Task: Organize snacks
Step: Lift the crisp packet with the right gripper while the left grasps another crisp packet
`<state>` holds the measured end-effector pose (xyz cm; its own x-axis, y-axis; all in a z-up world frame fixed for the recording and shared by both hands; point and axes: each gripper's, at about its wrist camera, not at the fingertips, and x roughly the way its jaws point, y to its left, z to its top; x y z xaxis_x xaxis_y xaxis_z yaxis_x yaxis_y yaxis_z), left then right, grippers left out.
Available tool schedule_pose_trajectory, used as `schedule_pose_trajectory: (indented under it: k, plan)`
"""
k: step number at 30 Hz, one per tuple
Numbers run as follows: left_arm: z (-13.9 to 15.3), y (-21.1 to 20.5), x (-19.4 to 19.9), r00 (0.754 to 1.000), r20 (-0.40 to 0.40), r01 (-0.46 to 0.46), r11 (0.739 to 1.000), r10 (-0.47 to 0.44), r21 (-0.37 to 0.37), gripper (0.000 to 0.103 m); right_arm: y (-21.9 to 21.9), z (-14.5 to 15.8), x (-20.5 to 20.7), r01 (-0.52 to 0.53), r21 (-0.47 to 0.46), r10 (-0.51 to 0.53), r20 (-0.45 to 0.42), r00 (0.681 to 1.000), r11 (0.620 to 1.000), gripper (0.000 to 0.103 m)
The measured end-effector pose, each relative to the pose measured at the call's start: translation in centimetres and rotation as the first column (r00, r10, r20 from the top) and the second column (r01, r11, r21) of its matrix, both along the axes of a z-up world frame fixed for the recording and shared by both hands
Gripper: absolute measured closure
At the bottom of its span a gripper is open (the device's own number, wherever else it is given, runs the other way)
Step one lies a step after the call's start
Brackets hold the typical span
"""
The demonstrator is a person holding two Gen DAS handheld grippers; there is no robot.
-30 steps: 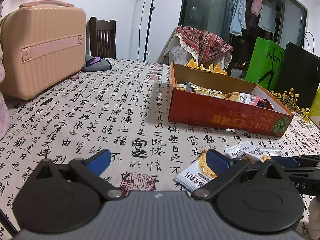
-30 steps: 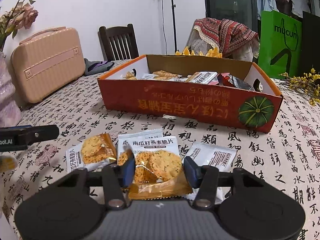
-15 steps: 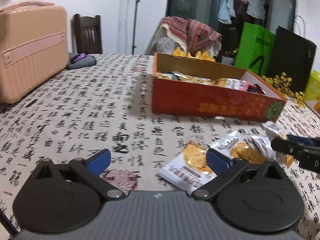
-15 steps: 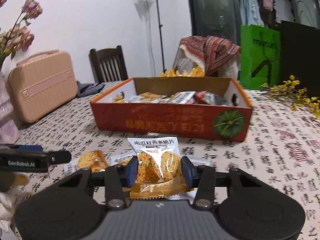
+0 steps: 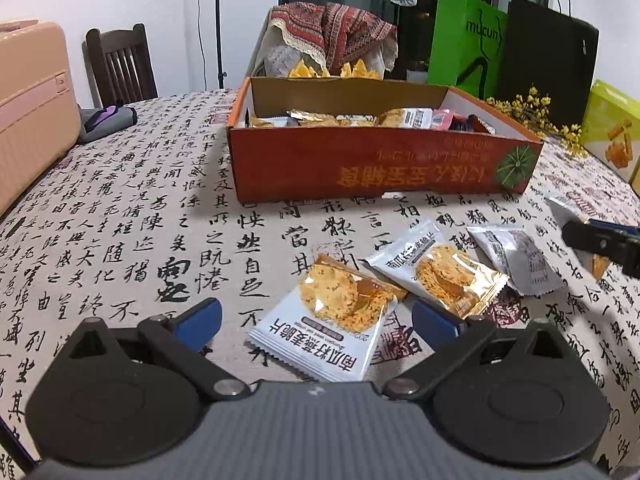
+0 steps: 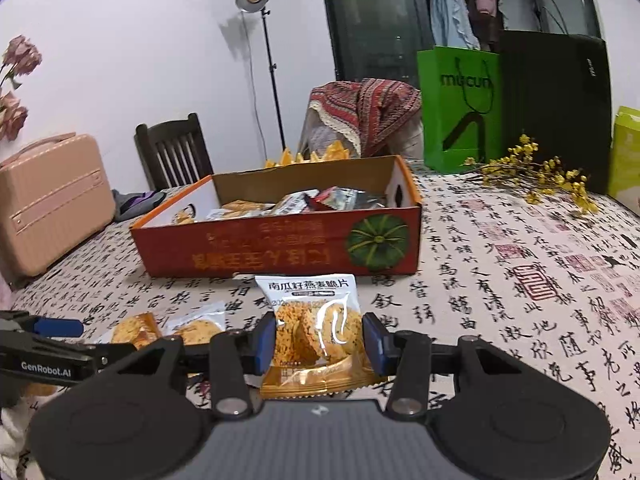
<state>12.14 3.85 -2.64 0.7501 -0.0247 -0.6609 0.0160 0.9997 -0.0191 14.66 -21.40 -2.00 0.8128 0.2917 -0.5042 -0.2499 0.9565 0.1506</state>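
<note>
The right gripper (image 6: 319, 344) is grasping a cracker packet (image 6: 316, 332). The left gripper (image 5: 316, 320) is hanging released over another packet (image 5: 326, 330) lying on the desk (image 5: 120, 232).

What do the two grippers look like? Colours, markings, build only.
Both match: the left gripper and right gripper have blue finger pads on black linkage arms, two round black discs either side, and a ribbed grey body with a small logo. White "GenRobot.AI" lettering shows on the left gripper's side in the right wrist view. No cables or sleeves visible.
</note>
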Motion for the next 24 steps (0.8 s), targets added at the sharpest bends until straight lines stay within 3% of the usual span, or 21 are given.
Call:
schedule_pose_trajectory:
  k: [8,24]
  plan:
    - [-0.9,-0.2,0.7,0.999,-0.040,-0.007,1.000,0.007,0.003,0.000,-1.2,-0.5,0.1,0.023,0.021,-0.023,-0.011,1.000,1.000,0.058]
    - [-1.2,-0.6,1.2,1.000,-0.023,-0.005,1.000,0.005,0.023,0.000,-2.0,-1.3,0.0,0.015,0.053,-0.014,-0.027,1.000,0.998,0.058]
